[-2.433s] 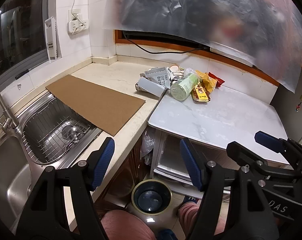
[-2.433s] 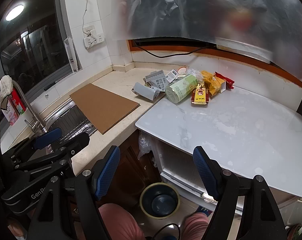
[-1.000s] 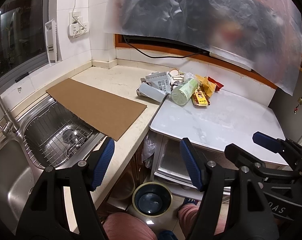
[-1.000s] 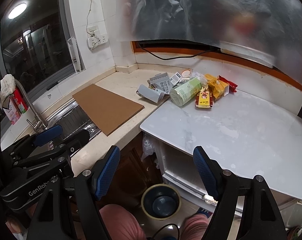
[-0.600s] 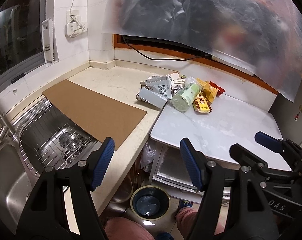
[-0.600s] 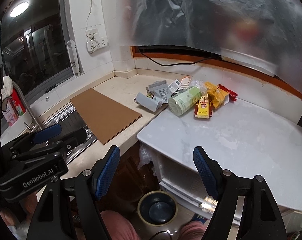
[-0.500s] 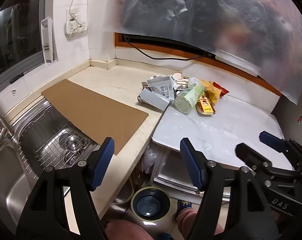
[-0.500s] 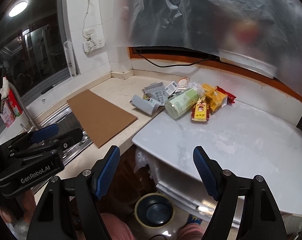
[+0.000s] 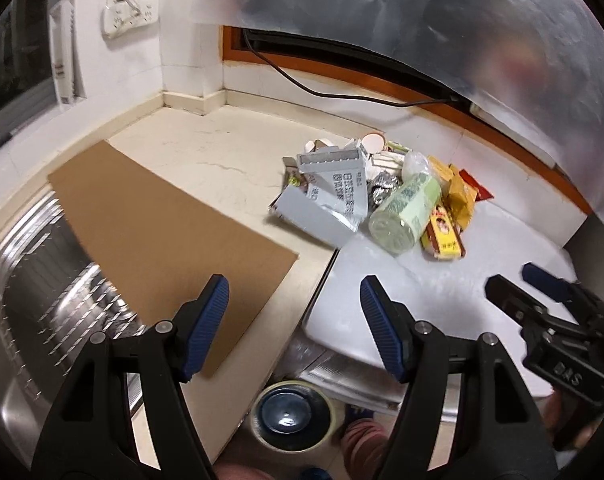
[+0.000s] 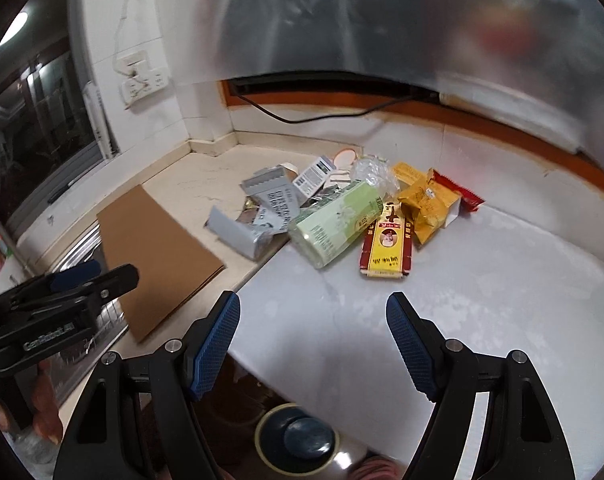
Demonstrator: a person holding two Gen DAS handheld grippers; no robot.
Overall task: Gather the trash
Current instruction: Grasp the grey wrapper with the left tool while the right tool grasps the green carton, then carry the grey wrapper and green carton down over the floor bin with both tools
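Left gripper (image 9: 294, 312): jaws spread wide, nothing between the blue pads; angled down toward the counter corner. Judged to be approaching, not yet at the pile.

Right gripper (image 10: 312, 332): jaws likewise wide apart and empty, over the near part of the white tabletop (image 10: 482, 300). Seen from the left wrist view, it stands to the right of the left gripper; its side lettering is blurred, and only "DAS" can be guessed.

Ahead of both grippers, well apart from the pads: trash pile (image 10: 342, 208), heaped where the beige counter (image 9: 206, 160) meets the white tabletop, against the back wall. Its gathering in one heap probably makes it easy to pick off piece by piece.
- Pale green cylindrical pack (image 10: 336, 222), lying on its side, nearest the right gripper; print unreadable.
- Red-and-yellow packet (image 10: 388, 242) with a portrait and Chinese characters, flat, touching the green pack.
- Yellow snack bags (image 10: 426, 204) and red wrapper (image 10: 462, 196), farther right.
- Grey torn carton (image 9: 322, 200), printed text too small to read.
- White barcode box (image 10: 314, 176), behind.

Left of the left gripper: brown cardboard sheet (image 9: 162, 232), laid partly over the steel sink (image 9: 34, 280).

Below, between the grippers: round bin (image 9: 290, 416) on the floor, the likely destination.
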